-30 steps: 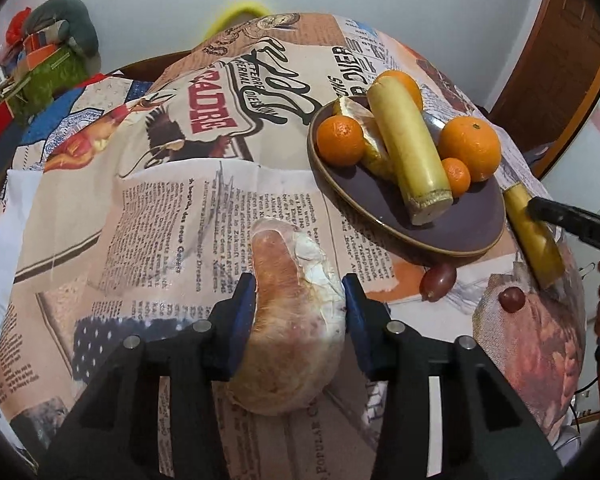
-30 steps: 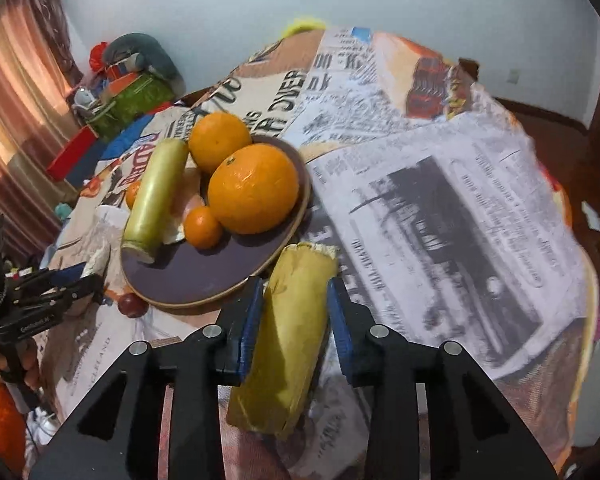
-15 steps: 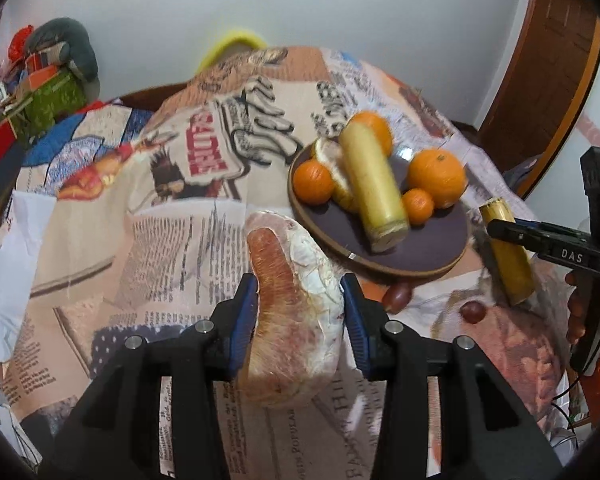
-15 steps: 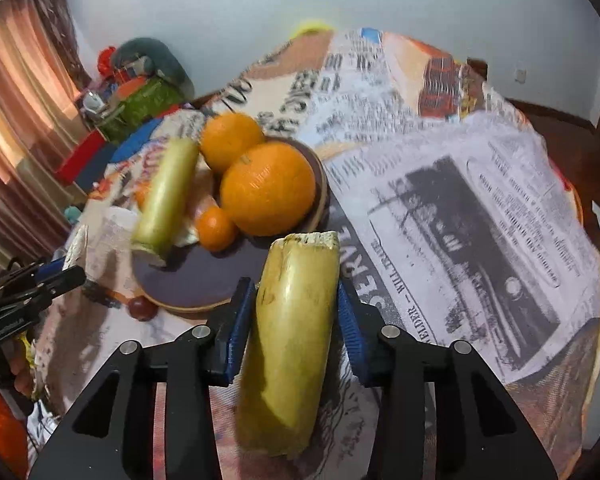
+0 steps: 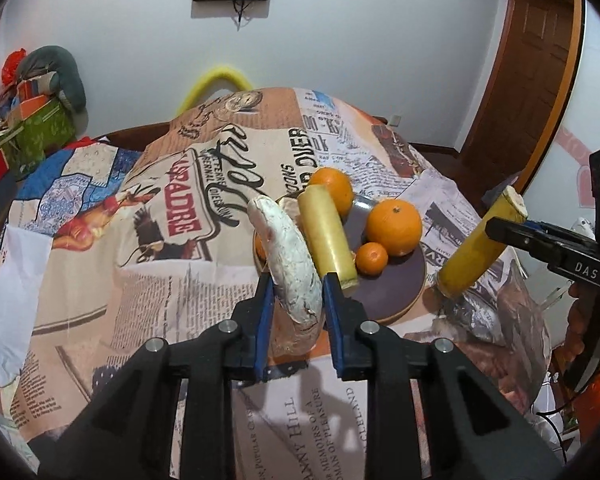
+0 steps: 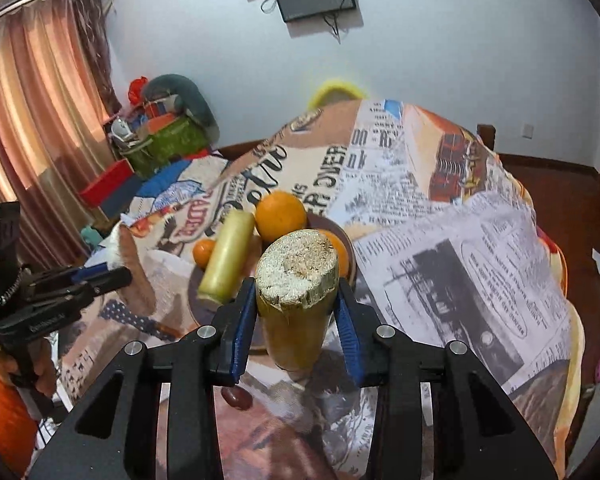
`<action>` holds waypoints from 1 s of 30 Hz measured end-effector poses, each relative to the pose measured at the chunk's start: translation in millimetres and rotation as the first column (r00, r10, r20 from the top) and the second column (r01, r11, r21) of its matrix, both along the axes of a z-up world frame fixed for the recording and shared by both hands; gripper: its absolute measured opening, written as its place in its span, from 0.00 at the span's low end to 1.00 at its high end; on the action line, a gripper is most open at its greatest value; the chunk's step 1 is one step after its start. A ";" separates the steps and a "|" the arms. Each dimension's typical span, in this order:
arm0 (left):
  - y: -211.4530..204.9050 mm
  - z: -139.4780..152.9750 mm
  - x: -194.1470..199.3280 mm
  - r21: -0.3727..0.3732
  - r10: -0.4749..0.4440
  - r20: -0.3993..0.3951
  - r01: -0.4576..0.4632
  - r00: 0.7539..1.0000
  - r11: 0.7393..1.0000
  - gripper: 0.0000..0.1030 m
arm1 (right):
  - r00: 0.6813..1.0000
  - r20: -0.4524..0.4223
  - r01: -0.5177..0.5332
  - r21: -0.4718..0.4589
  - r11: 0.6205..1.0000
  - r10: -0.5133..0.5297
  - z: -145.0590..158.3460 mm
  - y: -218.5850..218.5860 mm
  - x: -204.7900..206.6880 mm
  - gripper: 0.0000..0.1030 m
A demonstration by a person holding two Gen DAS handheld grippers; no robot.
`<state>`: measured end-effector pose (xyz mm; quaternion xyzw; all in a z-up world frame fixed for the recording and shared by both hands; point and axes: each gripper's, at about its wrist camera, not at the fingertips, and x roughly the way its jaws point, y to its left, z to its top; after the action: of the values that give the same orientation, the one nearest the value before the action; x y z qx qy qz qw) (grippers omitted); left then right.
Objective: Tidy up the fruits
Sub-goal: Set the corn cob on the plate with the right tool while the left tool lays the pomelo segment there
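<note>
The left claw (image 5: 294,300) is clamped on a pale peeled fruit wedge (image 5: 288,264), long axis running up-left toward the plate (image 5: 404,300). The right claw (image 6: 296,304) grips a yellow cane piece (image 6: 296,280) end-on, cut face toward the lens. Bare cloth-covered desk (image 6: 460,260) lies open at right.

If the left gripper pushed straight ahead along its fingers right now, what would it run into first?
Probably the plate: its near rim and the pale stick lying on it sit just beyond the white wedge that the left gripper clamps. Depth is uncertain in this fisheye view.
</note>
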<state>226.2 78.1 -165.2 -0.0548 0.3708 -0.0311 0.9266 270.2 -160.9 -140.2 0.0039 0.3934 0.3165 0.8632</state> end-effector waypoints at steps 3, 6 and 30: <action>-1.4 1.6 2.6 -0.002 -0.003 0.006 0.003 1.000 1.000 0.23 | 1.000 0.012 -0.005 0.005 1.000 0.005 4.5 0.7 -0.6 0.34; -1.9 1.5 6.6 -0.008 -0.006 0.007 0.006 1.000 1.000 0.23 | 1.000 0.022 -0.012 -0.001 1.000 0.012 4.8 5.2 2.2 0.34; -13.3 -28.1 60.9 -0.034 -0.036 -0.029 0.035 0.999 0.999 0.23 | 0.994 -0.009 -0.112 -0.078 0.991 0.111 -28.4 55.6 27.0 0.34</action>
<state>287.1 64.8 -193.3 -0.0639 0.3846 -0.0529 0.9193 297.2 -105.3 -168.6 -0.0511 0.4071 0.3486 0.8427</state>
